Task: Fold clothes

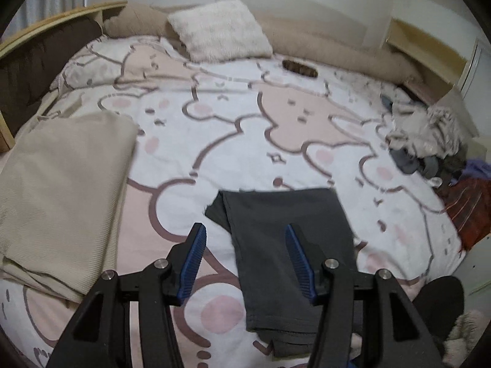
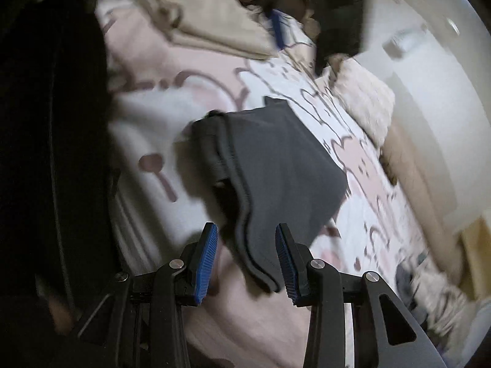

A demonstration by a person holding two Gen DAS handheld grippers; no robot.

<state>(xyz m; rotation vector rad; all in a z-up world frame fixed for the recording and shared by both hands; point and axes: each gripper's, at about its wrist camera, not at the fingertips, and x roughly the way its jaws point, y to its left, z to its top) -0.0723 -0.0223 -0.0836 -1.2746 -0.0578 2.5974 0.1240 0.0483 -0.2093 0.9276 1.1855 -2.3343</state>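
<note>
While both claws gape — left claw (image 1: 244, 239), right claw (image 2: 246, 239) — only left view shows laundry heap (image 1: 429, 135).

We see the folded garment (image 1: 285, 245) lying on the bedspread (image 1: 214, 122) at the near edge — a folded cloth (image 1: 61, 190) to its left, a clothes pile (image 1: 429, 141) to its right. Behind, well apart, a pillow (image 1: 221, 30) rests against the bolster (image 1: 322, 36).
</note>
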